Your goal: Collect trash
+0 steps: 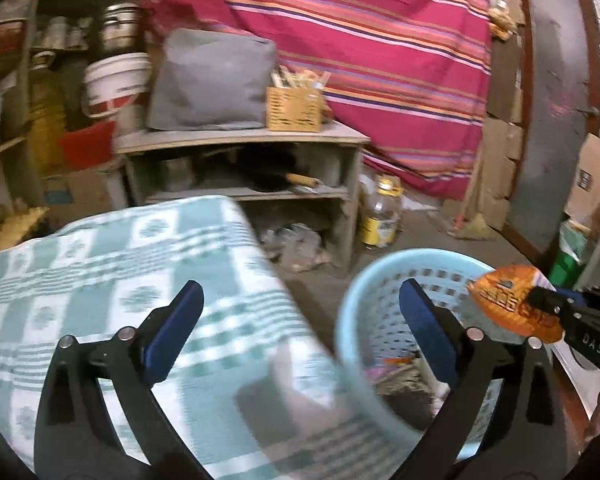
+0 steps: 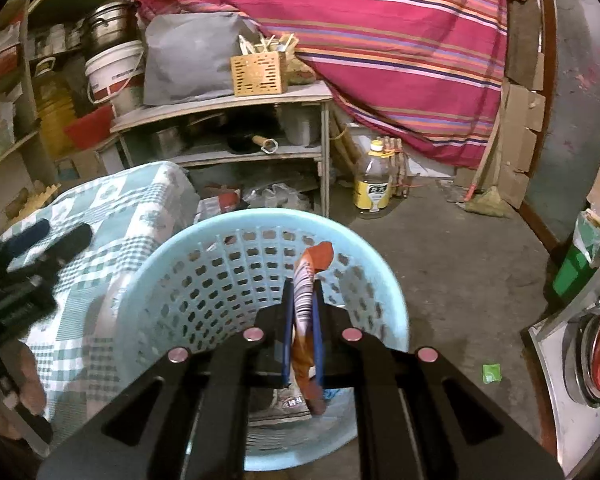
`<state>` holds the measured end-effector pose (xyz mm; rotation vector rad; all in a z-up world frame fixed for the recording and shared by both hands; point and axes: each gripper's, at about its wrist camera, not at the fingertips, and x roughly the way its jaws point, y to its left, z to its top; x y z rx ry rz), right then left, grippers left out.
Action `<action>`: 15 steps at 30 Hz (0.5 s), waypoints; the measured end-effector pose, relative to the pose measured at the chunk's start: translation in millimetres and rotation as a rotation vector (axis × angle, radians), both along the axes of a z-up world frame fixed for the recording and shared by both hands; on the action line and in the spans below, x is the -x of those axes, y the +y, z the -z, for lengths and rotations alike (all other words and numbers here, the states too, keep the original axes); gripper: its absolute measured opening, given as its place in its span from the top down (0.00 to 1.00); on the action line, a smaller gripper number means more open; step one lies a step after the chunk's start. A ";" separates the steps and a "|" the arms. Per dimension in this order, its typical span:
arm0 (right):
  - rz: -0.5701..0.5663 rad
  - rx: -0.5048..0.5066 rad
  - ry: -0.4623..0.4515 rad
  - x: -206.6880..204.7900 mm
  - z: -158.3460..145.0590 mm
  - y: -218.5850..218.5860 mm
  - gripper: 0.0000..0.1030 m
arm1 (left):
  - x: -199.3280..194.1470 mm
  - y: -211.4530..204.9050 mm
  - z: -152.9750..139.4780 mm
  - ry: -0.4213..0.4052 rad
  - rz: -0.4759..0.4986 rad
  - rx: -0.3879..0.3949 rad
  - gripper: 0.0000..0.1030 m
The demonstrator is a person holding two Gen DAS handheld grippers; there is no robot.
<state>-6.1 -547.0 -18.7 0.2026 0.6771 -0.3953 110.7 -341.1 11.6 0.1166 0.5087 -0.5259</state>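
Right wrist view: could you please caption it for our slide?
Right gripper holds an orange wrapper over the blue basket.

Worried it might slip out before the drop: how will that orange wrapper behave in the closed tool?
The wrapper is probably floppy: it bends and hangs creased out of both ends of the right tool. It looks thin, so likely very light and apt to flutter rather than fall straight. Its glossy surface may be slippery. It hangs over the basket.

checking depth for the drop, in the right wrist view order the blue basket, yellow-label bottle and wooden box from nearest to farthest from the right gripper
1. blue basket, directly beneath the right gripper
2. yellow-label bottle, on the floor beyond, slightly right
3. wooden box, on the shelf top, farthest back
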 end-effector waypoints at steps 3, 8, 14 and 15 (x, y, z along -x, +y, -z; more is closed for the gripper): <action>-0.015 0.003 0.010 -8.6 1.2 9.8 0.92 | -5.8 28.6 -7.0 -0.012 -0.055 0.002 0.05; -0.023 0.000 0.026 -21.0 4.2 22.8 0.90 | -9.3 73.2 -18.3 -0.020 -0.129 0.005 0.05; 0.028 0.055 0.017 -28.6 4.6 35.1 0.16 | 1.4 124.9 -34.7 -0.062 -0.178 0.009 0.05; 0.027 0.058 0.020 -29.3 3.7 36.5 0.16 | 4.2 133.1 -37.2 -0.069 -0.183 0.010 0.05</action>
